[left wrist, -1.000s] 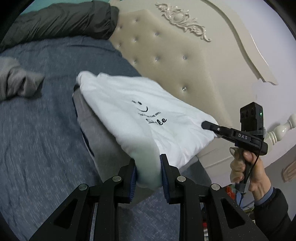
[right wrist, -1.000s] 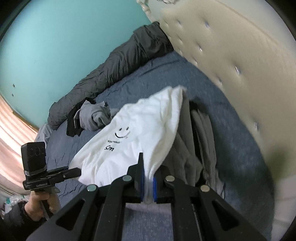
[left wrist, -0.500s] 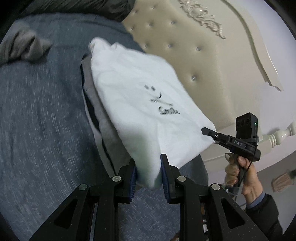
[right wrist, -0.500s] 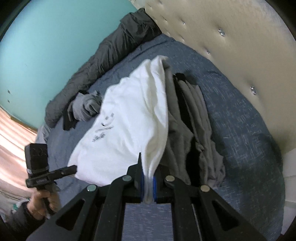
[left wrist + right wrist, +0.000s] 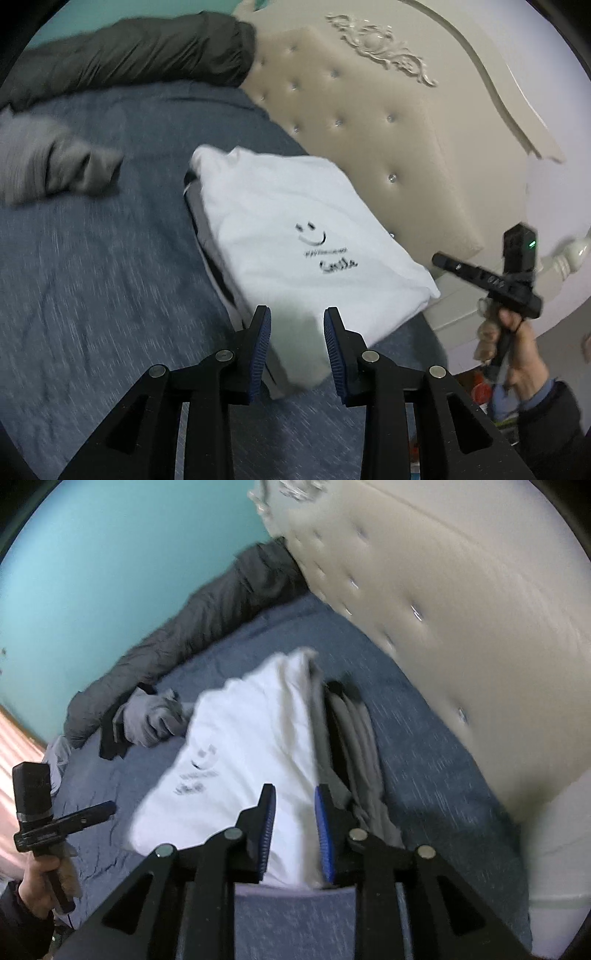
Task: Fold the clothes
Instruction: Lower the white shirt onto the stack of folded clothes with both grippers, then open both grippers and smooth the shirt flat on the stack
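A folded white T-shirt (image 5: pixel 295 229) with a black smiley print lies on top of a stack of folded grey clothes (image 5: pixel 221 273) on the blue bed. It also shows in the right wrist view (image 5: pixel 243 760), with the grey stack (image 5: pixel 358 746) beside it. My left gripper (image 5: pixel 297 328) is open, its fingers either side of the shirt's near corner. My right gripper (image 5: pixel 294 808) is open over the shirt's other near edge. Each gripper shows in the other's view, the right one (image 5: pixel 487 277) and the left one (image 5: pixel 74 819).
A crumpled grey garment (image 5: pixel 48 166) lies on the blue bedsheet (image 5: pixel 92 295) to the left. A dark grey duvet (image 5: pixel 129 51) lies along the teal wall. The tufted beige headboard (image 5: pixel 388 122) stands right behind the stack.
Both grippers have opened and let go of the white shirt. The shirt has come down flat onto the grey stack.
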The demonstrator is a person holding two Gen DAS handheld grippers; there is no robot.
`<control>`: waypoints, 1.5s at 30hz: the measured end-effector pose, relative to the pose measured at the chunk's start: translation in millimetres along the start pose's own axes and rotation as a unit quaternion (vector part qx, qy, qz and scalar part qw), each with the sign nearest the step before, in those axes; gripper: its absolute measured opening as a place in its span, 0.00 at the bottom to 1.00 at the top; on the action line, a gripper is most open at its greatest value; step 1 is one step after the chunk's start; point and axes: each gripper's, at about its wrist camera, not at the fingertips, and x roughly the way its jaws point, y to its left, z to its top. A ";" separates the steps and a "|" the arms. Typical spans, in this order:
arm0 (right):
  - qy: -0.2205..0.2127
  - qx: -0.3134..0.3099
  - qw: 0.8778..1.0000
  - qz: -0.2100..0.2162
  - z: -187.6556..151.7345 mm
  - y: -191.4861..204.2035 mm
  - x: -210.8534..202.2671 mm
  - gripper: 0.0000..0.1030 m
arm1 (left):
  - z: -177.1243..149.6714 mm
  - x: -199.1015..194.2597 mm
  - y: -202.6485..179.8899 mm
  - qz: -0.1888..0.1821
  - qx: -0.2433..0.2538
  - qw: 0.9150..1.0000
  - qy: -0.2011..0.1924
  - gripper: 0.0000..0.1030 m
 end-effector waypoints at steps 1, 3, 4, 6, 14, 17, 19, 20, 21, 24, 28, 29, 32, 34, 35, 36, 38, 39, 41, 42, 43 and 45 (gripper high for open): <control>0.000 -0.009 1.000 0.007 2.7 6.8 1.7 0.21 | 3.2 5.6 -6.2 0.002 0.009 1.000 0.002 0.32; 0.012 -0.025 1.000 0.014 3.3 16.8 11.2 0.20 | 3.9 16.2 -12.1 0.000 0.023 1.000 0.008 0.32; 0.017 -0.029 0.999 0.012 1.4 18.3 18.0 0.20 | 4.2 21.8 -14.4 -0.002 0.026 1.000 0.010 0.32; 0.029 -0.036 0.999 0.006 -2.5 21.1 31.7 0.20 | 0.4 37.0 -14.9 -0.002 0.027 0.999 0.024 0.32; 0.027 -0.011 0.999 -0.018 -28.1 -5.8 62.6 0.00 | -31.4 58.8 -9.5 0.004 0.038 0.999 0.025 0.31; 0.022 -0.003 1.000 -0.017 -32.1 -12.1 65.9 0.00 | -37.1 62.6 -9.8 0.004 0.040 0.999 0.020 0.31; 0.031 -0.010 0.999 -0.016 -29.0 -12.6 67.5 0.00 | -34.8 63.5 -10.4 0.005 0.040 0.999 0.021 0.31; 0.038 -0.017 0.999 -0.016 -25.7 -12.3 67.5 0.00 | -33.1 62.0 -11.8 0.008 0.045 0.999 0.019 0.31; 0.035 -0.021 0.999 -0.017 -18.7 -9.7 62.9 0.00 | -32.4 60.1 -12.8 0.011 0.049 0.999 0.019 0.31; 0.010 -0.041 0.999 -0.011 8.5 1.9 49.3 0.00 | -31.2 59.5 -14.2 0.015 0.052 0.998 0.023 0.31; 0.009 -0.071 0.997 -0.006 48.3 25.2 57.5 0.00 | -31.2 59.3 -16.0 0.019 0.052 0.998 0.022 0.31; 0.020 -0.082 0.996 -0.009 55.5 33.2 67.2 0.00 | -31.0 59.5 -16.4 0.020 0.053 0.998 0.021 0.31; 0.062 -0.118 0.990 -0.041 68.9 47.9 102.3 0.00 | -32.2 58.8 -15.5 0.019 0.048 0.998 0.021 0.31; 0.092 -0.113 0.987 -0.065 72.8 43.9 125.1 0.00 | -32.5 59.6 -14.5 0.016 0.045 0.999 0.020 0.31; 0.100 -0.108 0.986 -0.072 72.2 39.3 130.6 0.00 | -32.7 59.7 -14.2 0.016 0.044 0.999 0.020 0.31; 0.106 -0.099 0.986 -0.078 71.6 33.0 135.7 0.00 | -33.0 60.0 -14.3 0.014 0.044 0.999 0.019 0.31; 0.117 -0.082 0.986 -0.090 70.3 20.7 145.5 0.00 | -32.8 60.5 -14.9 0.014 0.046 0.999 0.018 0.31; 0.114 -0.078 0.986 -0.095 69.3 16.7 145.1 0.00 | -32.7 60.9 -15.1 0.015 0.047 0.999 0.018 0.31; 0.109 -0.069 0.986 -0.107 67.2 8.5 144.4 0.00 | -32.4 61.7 -15.3 0.015 0.051 0.998 0.017 0.31; 0.107 -0.064 0.986 -0.112 66.2 4.4 144.0 0.00 | -32.5 61.8 -15.7 0.019 0.053 0.998 0.016 0.31; 0.104 -0.060 0.986 -0.117 65.2 0.6 143.3 0.00 | -32.7 61.8 -16.1 0.022 0.055 0.998 0.015 0.31; 0.089 -0.064 0.988 -0.109 66.4 4.5 131.5 0.00 | -32.6 62.0 -15.8 0.024 0.056 0.998 0.015 0.31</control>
